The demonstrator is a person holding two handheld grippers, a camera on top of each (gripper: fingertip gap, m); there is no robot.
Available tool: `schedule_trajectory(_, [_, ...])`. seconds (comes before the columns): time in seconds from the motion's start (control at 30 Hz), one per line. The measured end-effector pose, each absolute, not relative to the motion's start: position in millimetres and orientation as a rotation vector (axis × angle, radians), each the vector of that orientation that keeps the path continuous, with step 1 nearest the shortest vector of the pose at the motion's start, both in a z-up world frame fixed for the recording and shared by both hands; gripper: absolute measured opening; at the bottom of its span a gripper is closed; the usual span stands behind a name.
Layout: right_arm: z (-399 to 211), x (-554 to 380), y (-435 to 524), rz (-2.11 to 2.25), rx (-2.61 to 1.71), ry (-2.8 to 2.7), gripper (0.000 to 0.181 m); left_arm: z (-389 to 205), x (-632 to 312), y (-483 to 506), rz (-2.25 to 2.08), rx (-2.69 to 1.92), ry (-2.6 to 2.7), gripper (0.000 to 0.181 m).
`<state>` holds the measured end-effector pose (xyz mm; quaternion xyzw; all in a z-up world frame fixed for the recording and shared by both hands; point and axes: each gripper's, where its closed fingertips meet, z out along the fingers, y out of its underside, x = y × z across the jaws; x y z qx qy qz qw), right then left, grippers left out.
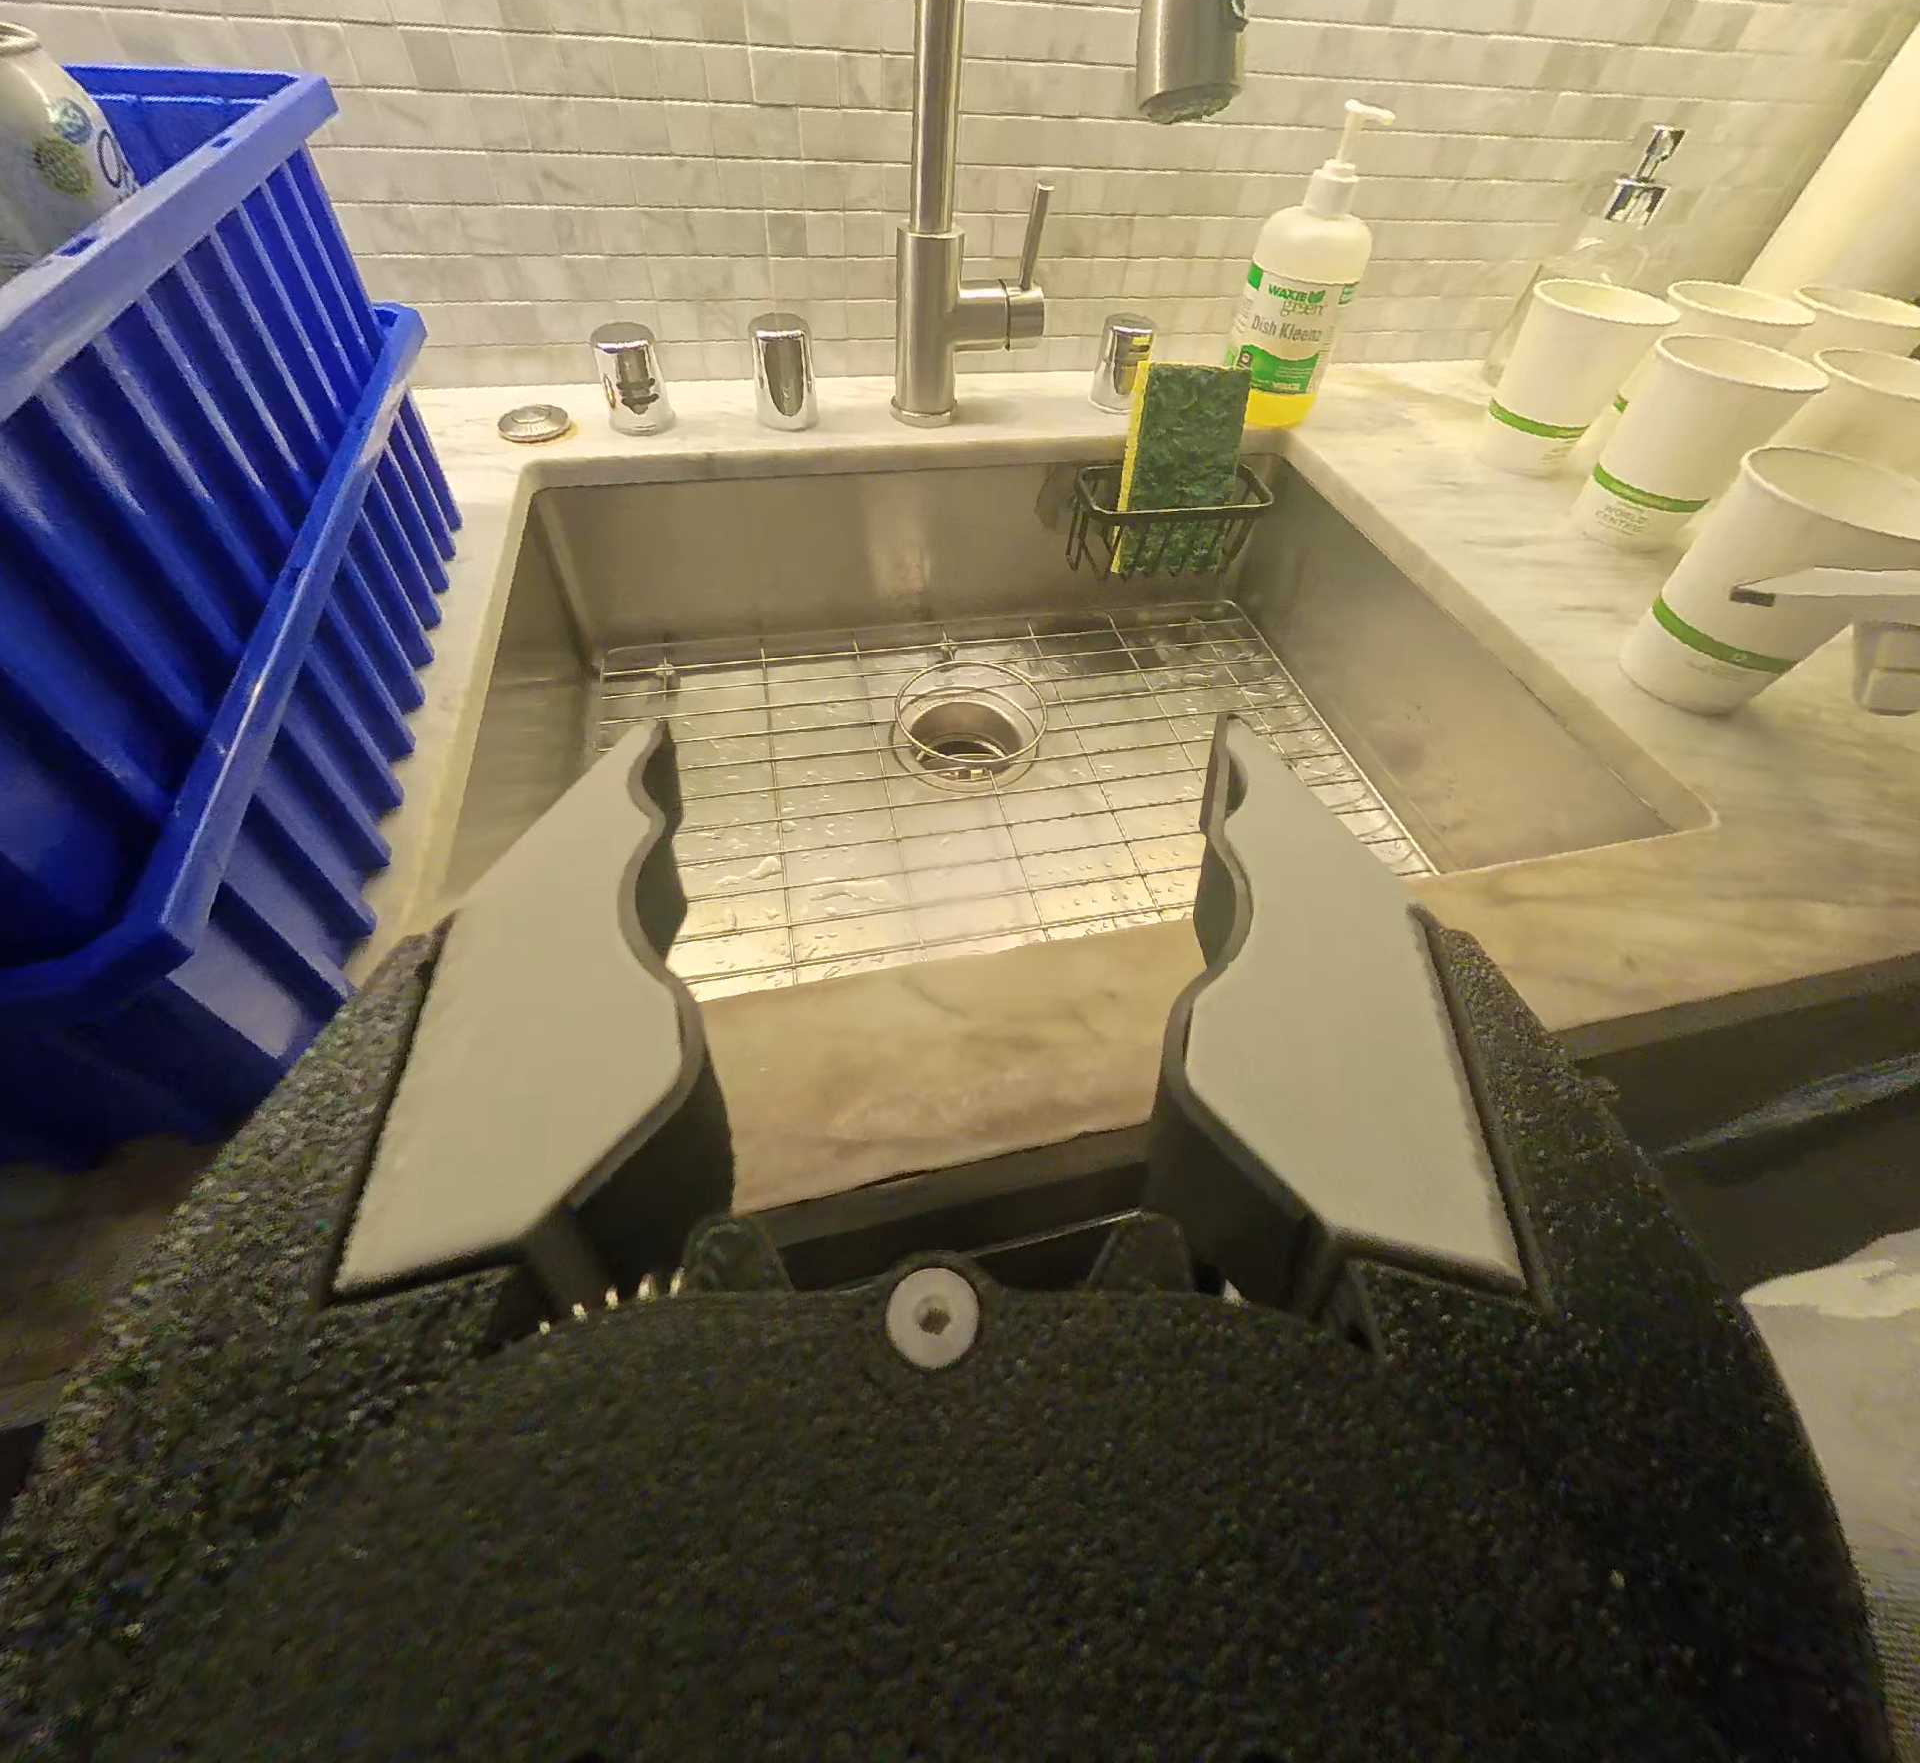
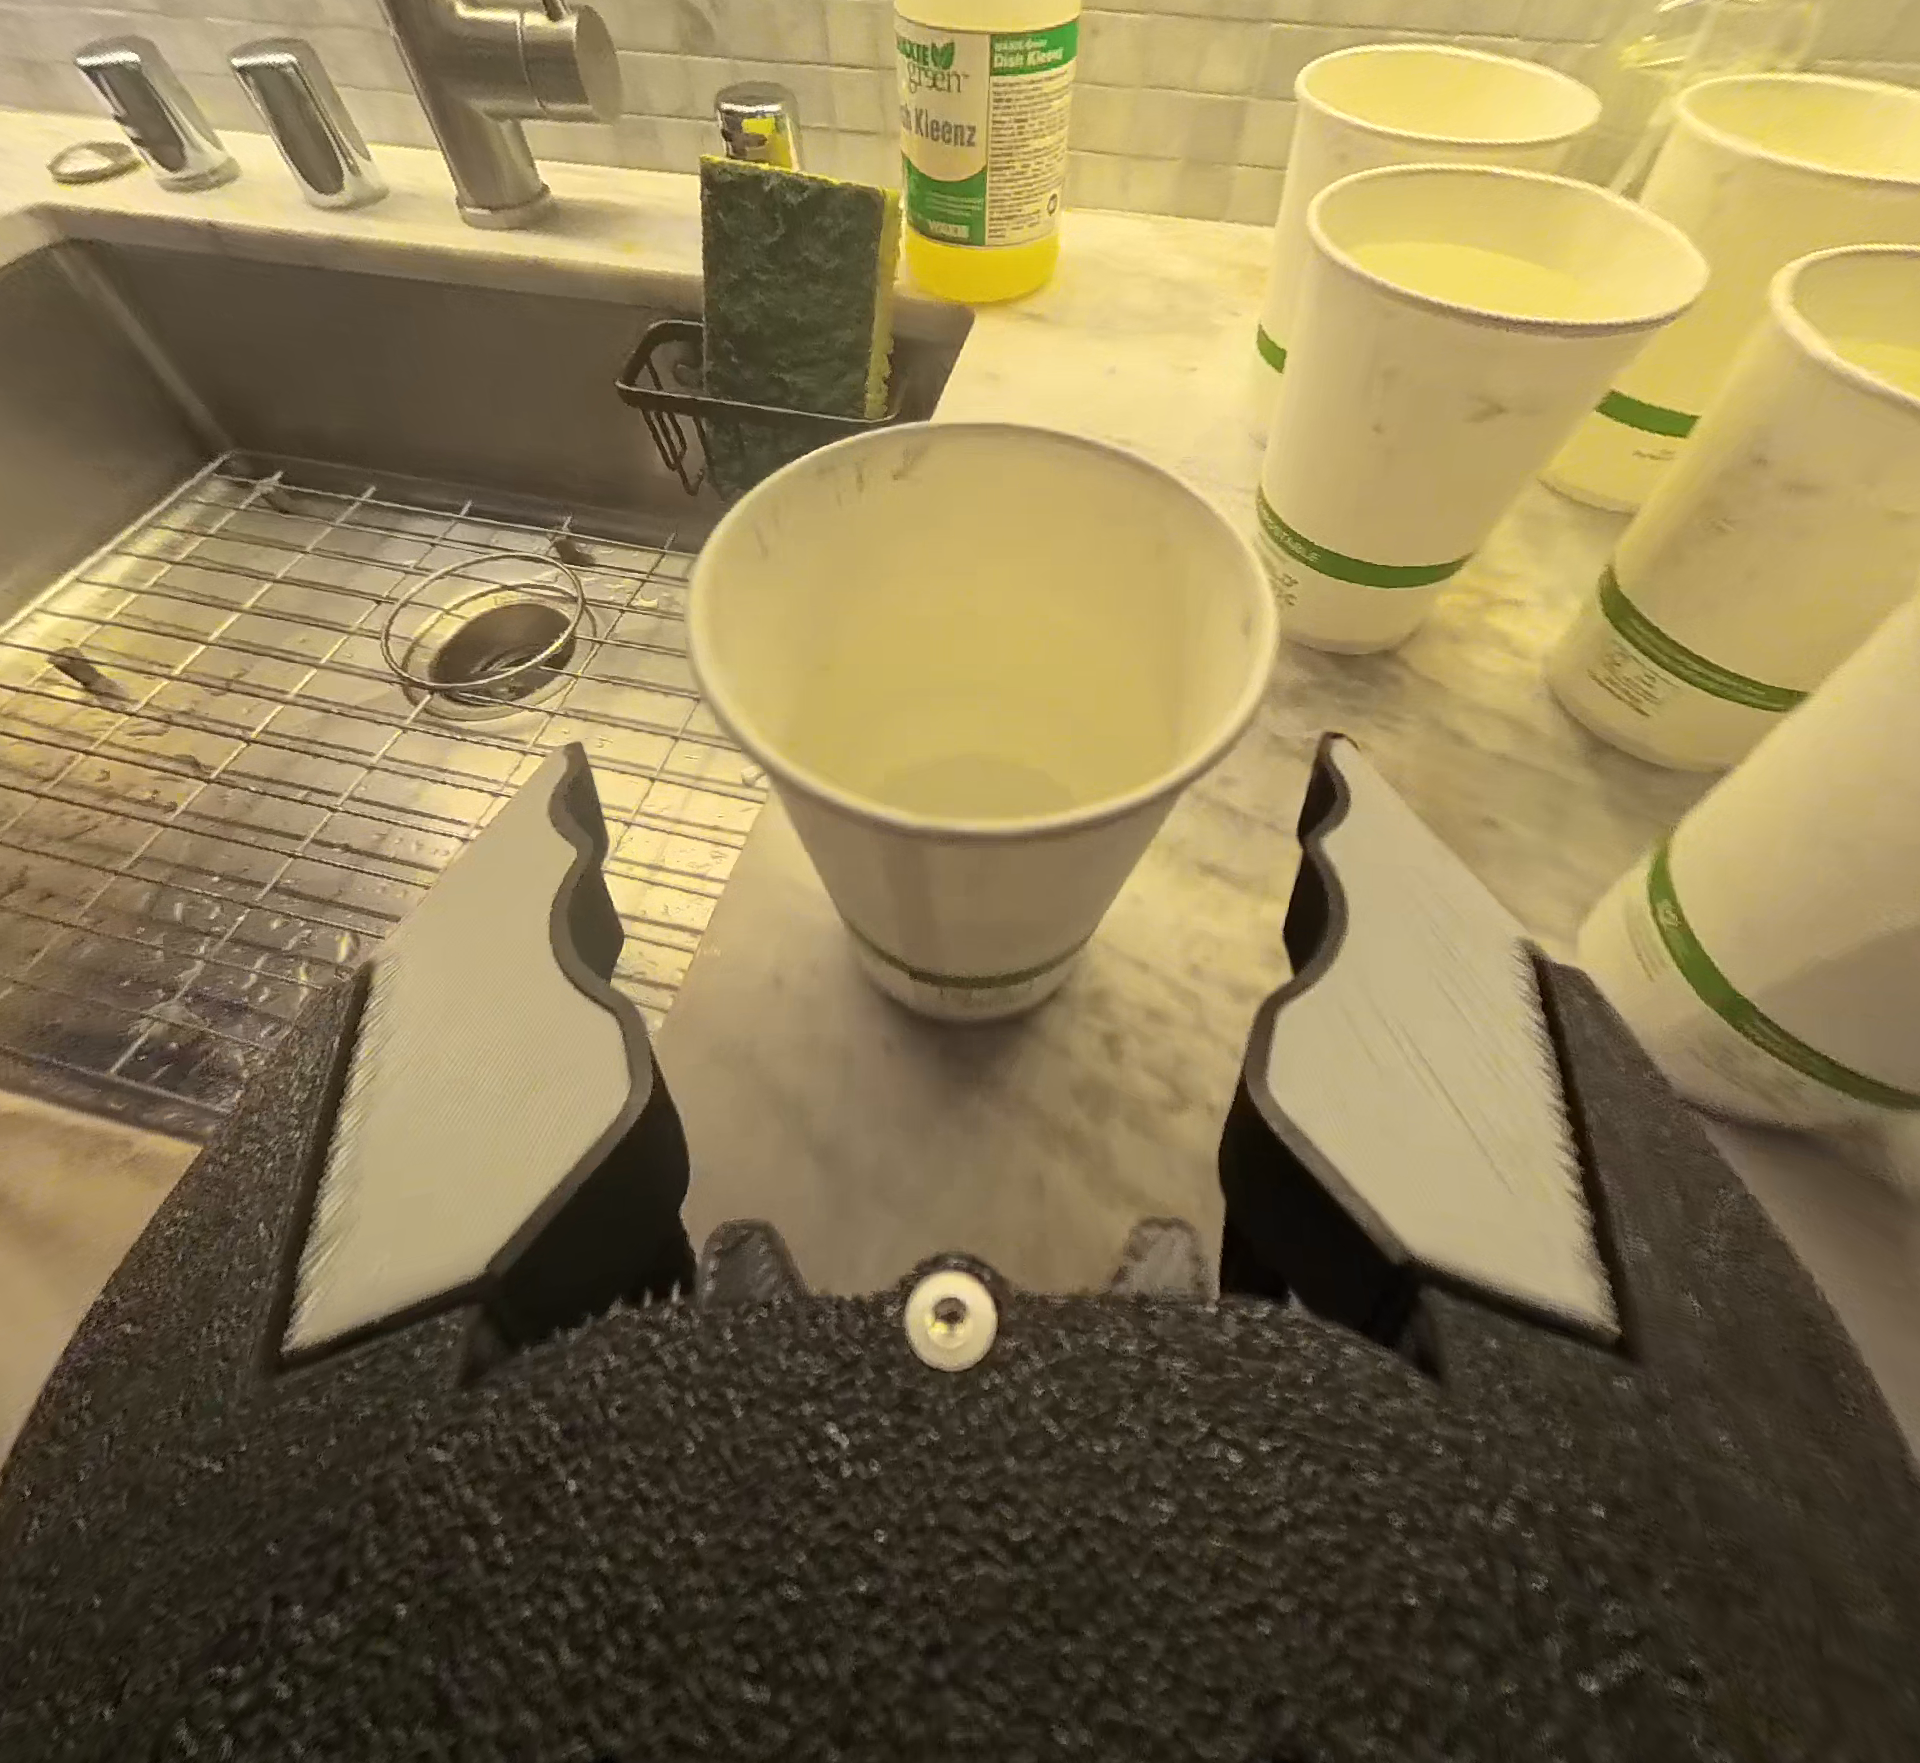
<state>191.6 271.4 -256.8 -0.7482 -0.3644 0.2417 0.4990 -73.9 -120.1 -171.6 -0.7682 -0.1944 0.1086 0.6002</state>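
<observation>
Wide apart, the jaws of the left gripper (image 1: 940, 757) hold nothing and hover above the wet sink grid (image 1: 1091, 840), with the drain (image 1: 966, 726) just beyond the tips. Equally spread, the right gripper (image 2: 951, 763) frames an upright paper cup (image 2: 977, 726) on the marble counter (image 2: 1174, 986) without touching it; more cups (image 2: 1455, 404) stand right of its jaws.

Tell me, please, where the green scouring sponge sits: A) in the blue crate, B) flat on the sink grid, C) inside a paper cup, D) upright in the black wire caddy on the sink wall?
D: the sponge stands upright in the black wire caddy hung on the sink's back wall.
</observation>
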Motion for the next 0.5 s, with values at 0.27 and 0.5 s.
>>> schedule_trajectory(0.27, [-266.7, 172.4, 295.7, 0.671, -1.797, -0.911, 0.129, -174.1, -62.5, -114.0, 0.273, -1.806, -0.485, 0.098])
schedule_trajectory(0.5, [-266.9, 160.0, 296.3, 0.677, -1.73, -0.979, 0.125, -175.6, -54.6, -107.1, 0.28, -1.816, -0.517, 0.097])
